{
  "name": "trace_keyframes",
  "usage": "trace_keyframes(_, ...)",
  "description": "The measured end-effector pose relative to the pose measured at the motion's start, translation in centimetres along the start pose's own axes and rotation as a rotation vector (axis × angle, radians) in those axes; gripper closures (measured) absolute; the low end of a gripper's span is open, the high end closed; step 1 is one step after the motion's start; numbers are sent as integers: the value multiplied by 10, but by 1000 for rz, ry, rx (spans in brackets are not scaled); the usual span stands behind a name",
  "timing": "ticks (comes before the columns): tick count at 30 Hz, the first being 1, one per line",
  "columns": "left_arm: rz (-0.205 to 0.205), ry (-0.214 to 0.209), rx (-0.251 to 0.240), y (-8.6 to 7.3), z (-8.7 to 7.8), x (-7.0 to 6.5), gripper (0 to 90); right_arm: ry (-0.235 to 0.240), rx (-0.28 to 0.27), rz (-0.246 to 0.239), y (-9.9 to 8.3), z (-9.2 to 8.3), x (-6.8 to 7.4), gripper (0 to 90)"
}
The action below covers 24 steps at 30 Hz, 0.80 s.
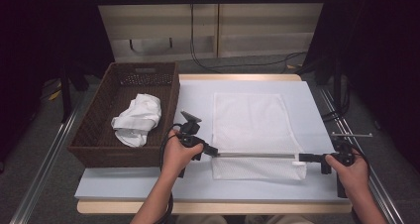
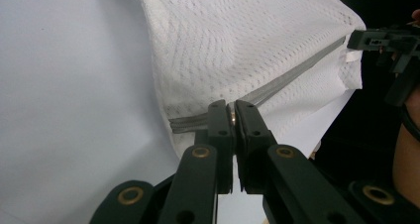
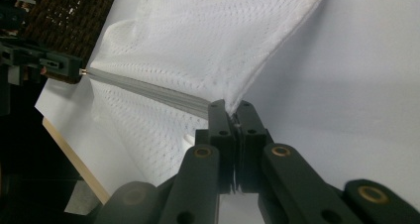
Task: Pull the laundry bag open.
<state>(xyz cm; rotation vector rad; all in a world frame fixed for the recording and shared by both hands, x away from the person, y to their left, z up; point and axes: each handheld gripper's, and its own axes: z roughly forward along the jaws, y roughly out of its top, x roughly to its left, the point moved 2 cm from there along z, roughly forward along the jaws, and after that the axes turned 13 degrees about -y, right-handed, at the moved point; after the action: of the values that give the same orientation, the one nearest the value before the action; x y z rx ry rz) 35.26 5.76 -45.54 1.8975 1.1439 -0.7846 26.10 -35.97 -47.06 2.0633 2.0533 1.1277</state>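
We've got the white mesh laundry bag (image 1: 250, 130) flat on the table, beside the basket (image 1: 99, 135). Left gripper (image 1: 216, 153) pinches the zipper pull (image 2: 231, 116); right gripper (image 1: 300, 158) is clamped on the bag's far end, holding the zipper (image 1: 257, 155) taut so the pull can slide.

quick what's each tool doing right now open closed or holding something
Left tool: closed, pinching the zipper pull of the white mesh bag.
Right tool: closed on the mesh bag's other end, by the zipper's end.

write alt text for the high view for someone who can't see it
A person's two black grippers, left and right, are shut on opposite ends of the grey zipper of a white mesh laundry bag on a pale blue table. A brown woven basket at left holds crumpled white cloth.
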Motion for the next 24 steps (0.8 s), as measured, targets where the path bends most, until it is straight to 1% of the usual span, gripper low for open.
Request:
trace_keyframes(1, 3, 0, 1, 0, 0, 0, 867, -7, 3, -2, 0, 1, 0, 883)
trace_keyframes(2, -7, -14, -6, 0, 0, -1, 867, -7, 3, -4, 0, 1, 0, 883)
trace_keyframes(3, -5, -18, -7, 0, -1, -1, 866, -6, 2, -4, 0, 1, 0, 883)
trace_keyframes(7, -8, -3, -8, -1, -1, 0, 866, -1, -1, -6, 0, 1, 1, 883)
trace_keyframes(8, -9, -10, -4, -1, -1, 0, 867, -1, -2, -7, 0, 1, 1, 883)
trace_keyframes(9, -12, -10, -8, -1, -1, 0, 866, 1, 1, -4, 0, 1, 1, 883)
trace_keyframes(11, -8, -11, -1, -2, -2, 0, 866, 3, 1, -3, 1, 1, 1, 883)
trace_keyframes(12, -11, -15, -6, -2, -2, 0, 867, 3, 3, -4, 1, 1, 1, 883)
trace_keyframes(13, -11, -6, -10, -2, -2, 0, 867, 5, 3, -4, 1, 1, 1, 883)
trace_keyframes(14, -16, -16, -6, -2, -3, 0, 867, 6, 0, -5, 1, 1, 1, 883)
trace_keyframes(15, -6, -10, -2, -2, -3, 1, 867, 4, 1, -6, 1, 1, 1, 883)
trace_keyframes(17, -6, -4, -1, -2, -3, 1, 867, 7, 2, -7, 2, 1, 2, 883)
trace_keyframes(18, -2, 3, -8, -2, -3, 1, 867, 5, 2, -10, 2, 2, 2, 883)
trace_keyframes(20, -13, -4, -7, -3, -3, 1, 867, 4, 4, -6, 2, 2, 2, 883)
trace_keyframes(21, -14, 5, -10, -3, -3, 2, 867, 8, 4, -7, 2, 2, 2, 883)
trace_keyframes(22, -21, 5, -9, -3, -3, 1, 867, 5, 4, -7, 2, 2, 2, 883)
trace_keyframes(23, -16, 13, -8, -3, -5, 3, 867, -3, 1, -8, 2, 2, 1, 883)
trace_keyframes(24, -16, 15, -19, -4, -5, 3, 867, -8, 2, -4, 3, 2, 1, 883)
